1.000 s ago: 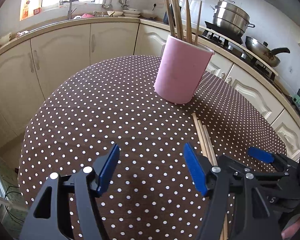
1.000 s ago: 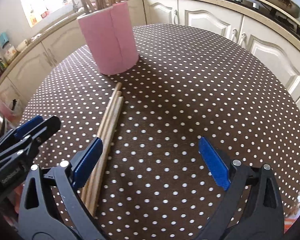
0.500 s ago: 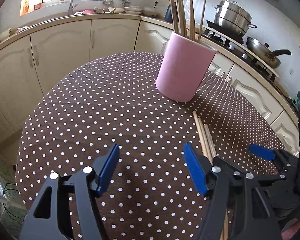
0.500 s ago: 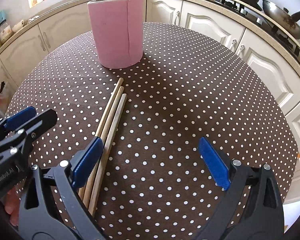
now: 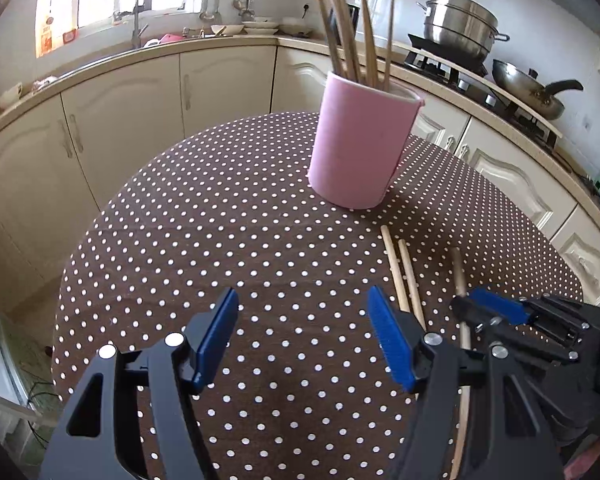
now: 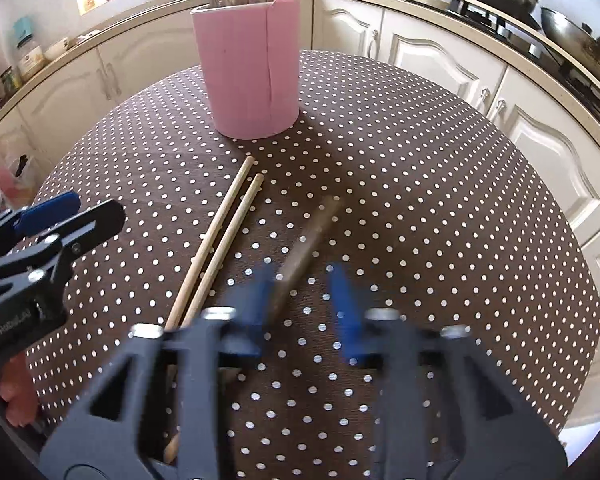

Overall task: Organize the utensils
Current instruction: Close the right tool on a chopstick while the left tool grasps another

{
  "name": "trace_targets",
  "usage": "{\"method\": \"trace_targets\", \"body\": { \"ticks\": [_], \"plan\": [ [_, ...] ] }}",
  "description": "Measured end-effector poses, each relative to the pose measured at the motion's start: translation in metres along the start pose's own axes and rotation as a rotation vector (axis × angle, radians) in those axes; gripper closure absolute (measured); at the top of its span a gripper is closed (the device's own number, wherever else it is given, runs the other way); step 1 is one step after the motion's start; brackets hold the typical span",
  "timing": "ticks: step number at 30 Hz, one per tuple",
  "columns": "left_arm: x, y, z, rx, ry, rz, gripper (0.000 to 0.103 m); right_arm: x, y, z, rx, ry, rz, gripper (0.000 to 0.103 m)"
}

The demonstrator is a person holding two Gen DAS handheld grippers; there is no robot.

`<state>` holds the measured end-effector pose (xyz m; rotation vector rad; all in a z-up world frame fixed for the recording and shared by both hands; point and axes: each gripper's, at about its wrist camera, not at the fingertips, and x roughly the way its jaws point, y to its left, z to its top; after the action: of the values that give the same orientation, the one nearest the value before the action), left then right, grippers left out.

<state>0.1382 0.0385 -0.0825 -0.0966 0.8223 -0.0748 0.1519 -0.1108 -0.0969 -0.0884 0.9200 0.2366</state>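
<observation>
- Right gripper (image 6: pixel 300 304): jaws closing around one chopstick (image 6: pixel 306 236) (blurred; contact unclear), which points toward the pink holder (image 6: pixel 248 68).
- Two chopsticks (image 6: pixel 216 240) lie left of it on the table (image 6: pixel 440 200).
- Left gripper (image 5: pixel 302 338): half-open, empty.

Bright window daylight, fisheye warp, motion blur

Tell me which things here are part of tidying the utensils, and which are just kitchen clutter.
Part of the job: pink holder; two chopsticks on the table; third chopstick, right gripper closing around it.

Clutter: steamer pot; wok; faucet; bowls.
</observation>
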Motion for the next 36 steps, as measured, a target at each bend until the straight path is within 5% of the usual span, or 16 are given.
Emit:
{"method": "trace_targets", "body": {
  "ticks": [7,18,32,33,35,36],
  "plan": [
    [0.003,-0.026,0.004,0.093,0.025,-0.022,0.034,0.001,-0.019,0.002,-0.013,0.026,0.076,0.097],
    [0.036,-0.044,0.005,0.151,0.122,-0.002,0.034,0.01,-0.055,0.026,0.008,0.05,-0.002,0.097],
    [0.045,-0.059,0.008,0.179,0.131,0.021,0.028,0.019,-0.066,0.04,0.044,0.035,-0.037,0.095],
    [0.046,-0.062,0.007,0.182,0.134,0.022,0.028,0.019,-0.068,0.04,0.051,0.043,-0.033,0.091],
    [0.049,-0.068,0.008,0.186,0.146,0.044,0.028,0.016,-0.073,0.037,0.083,0.054,-0.018,0.067],
    [0.049,-0.069,0.008,0.184,0.149,0.047,0.028,0.013,-0.073,0.033,0.098,0.053,-0.011,0.045]
  ]
}}
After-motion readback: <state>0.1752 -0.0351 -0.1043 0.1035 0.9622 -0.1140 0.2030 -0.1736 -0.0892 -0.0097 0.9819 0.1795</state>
